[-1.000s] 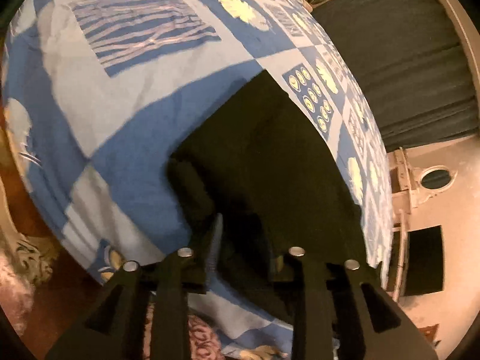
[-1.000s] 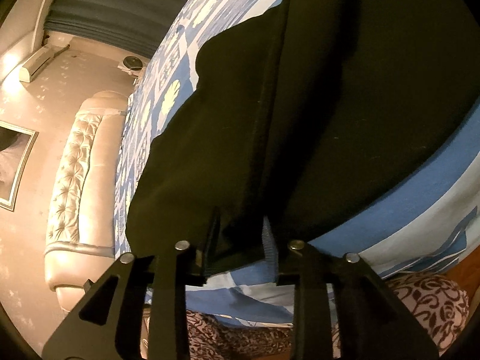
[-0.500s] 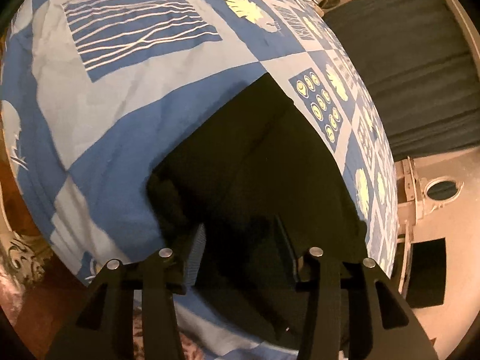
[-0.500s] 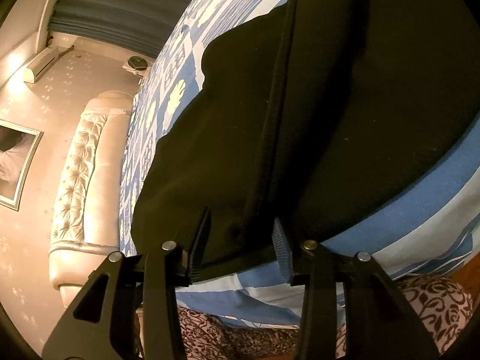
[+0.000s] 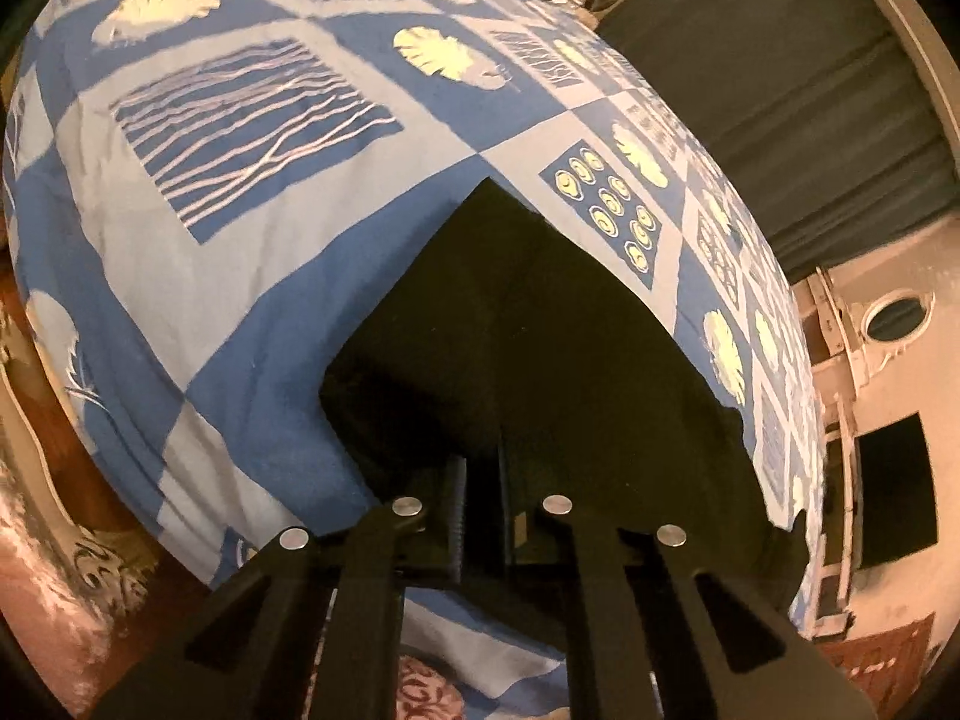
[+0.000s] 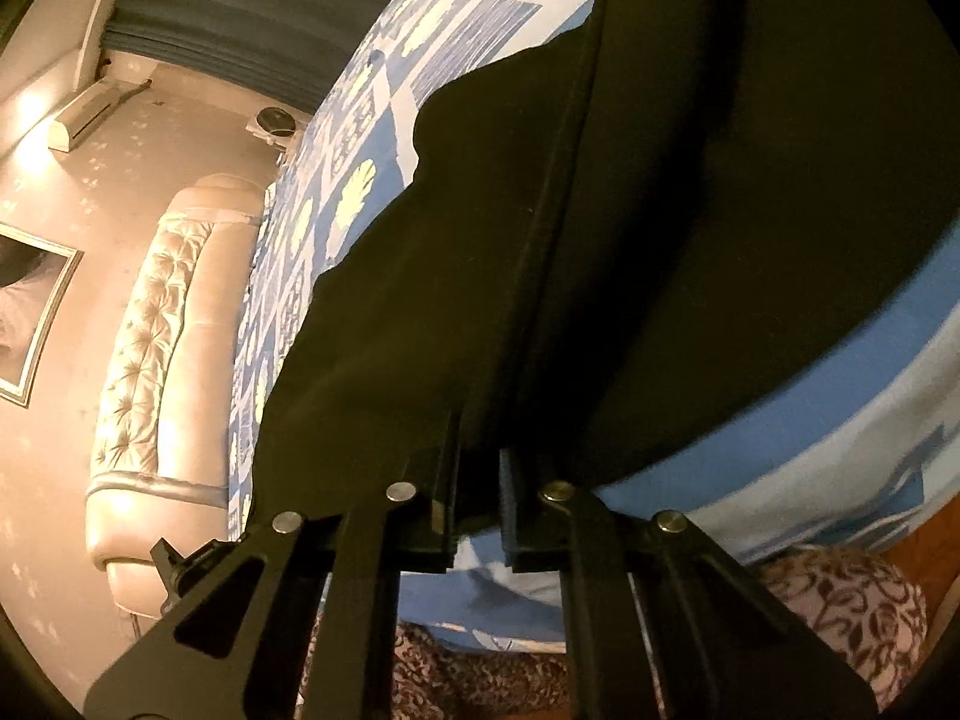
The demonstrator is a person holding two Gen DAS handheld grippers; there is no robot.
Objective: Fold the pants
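While both sets of tongs sit low at the near edge of the bed (image 5: 252,276), the left tongs (image 5: 480,498) are clenched on the hem of the black pants (image 5: 516,324), and the right tongs (image 6: 480,480) are clamped on the pants (image 6: 690,210) at a long raised seam running away ahead of them. Dark and matte, the pants lie flat on a blue-and-white patchwork bedspread (image 6: 840,420), with a tufted pale headboard (image 6: 156,324) left of the right tongs, dark curtains (image 5: 780,84) beyond, patterned rug (image 6: 840,612) below.
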